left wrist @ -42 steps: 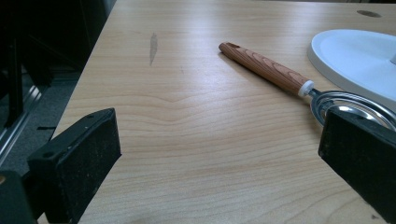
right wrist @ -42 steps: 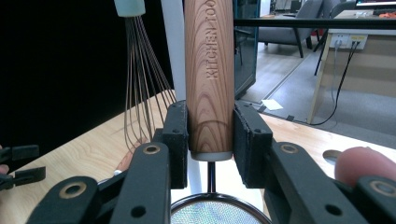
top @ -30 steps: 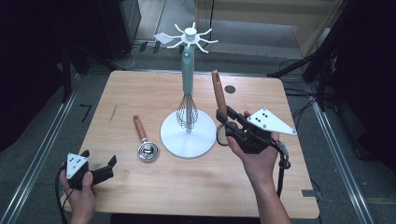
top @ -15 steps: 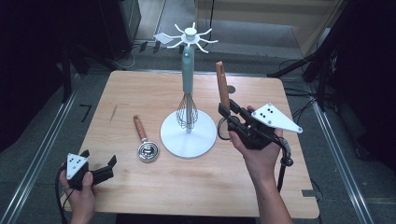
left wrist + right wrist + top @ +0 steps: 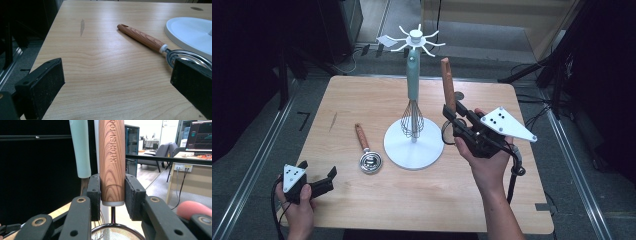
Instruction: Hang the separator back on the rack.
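Observation:
My right gripper [image 5: 455, 117] is shut on the wooden handle [image 5: 447, 87] of a mesh strainer and holds it upright, just right of the white hook stand [image 5: 414, 37]. In the right gripper view both pads clamp the bottom of the handle [image 5: 111, 162], with the mesh ring [image 5: 115, 232] below them. A whisk with a mint handle [image 5: 412, 80] hangs on the stand, close to the left of the held handle [image 5: 80, 147]. My left gripper [image 5: 329, 180] rests open at the table's front left corner. Ahead of it lies a wooden-handled metal utensil [image 5: 142, 37].
The stand's round white base [image 5: 413, 145] sits mid-table, with the loose utensil [image 5: 364, 147] just to its left. Several empty hooks ring the stand's top. A small dark hole [image 5: 459, 95] marks the table behind the held handle. Dark floor and rails surround the table.
My right gripper has lifted slightly and turned the strainer handle from leaning left to nearly upright. The left gripper has stayed put.

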{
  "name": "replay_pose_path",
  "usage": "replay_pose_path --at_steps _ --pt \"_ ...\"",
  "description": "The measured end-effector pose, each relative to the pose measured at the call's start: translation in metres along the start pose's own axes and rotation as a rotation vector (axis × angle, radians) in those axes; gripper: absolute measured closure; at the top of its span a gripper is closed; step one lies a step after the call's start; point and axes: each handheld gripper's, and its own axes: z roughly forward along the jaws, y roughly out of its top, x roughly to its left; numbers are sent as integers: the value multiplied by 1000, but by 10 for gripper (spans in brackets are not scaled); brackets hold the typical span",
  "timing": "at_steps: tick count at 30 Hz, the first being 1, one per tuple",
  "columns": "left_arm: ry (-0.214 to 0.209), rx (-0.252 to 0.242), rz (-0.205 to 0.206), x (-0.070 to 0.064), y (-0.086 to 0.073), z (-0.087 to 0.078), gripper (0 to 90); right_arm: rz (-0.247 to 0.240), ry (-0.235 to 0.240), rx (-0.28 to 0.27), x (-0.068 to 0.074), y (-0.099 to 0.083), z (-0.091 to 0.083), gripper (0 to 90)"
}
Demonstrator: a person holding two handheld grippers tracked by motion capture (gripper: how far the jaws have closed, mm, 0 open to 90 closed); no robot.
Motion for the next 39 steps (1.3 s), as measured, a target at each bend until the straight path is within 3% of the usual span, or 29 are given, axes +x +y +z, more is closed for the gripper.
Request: replay_pose_path --at_steps 20,39 --pt "-3 7 6 0 0 1 0 -9 0 -20 9 15 2 702" --pt "-5 4 3 0 0 1 0 -9 -2 -5 11 15 13 703"
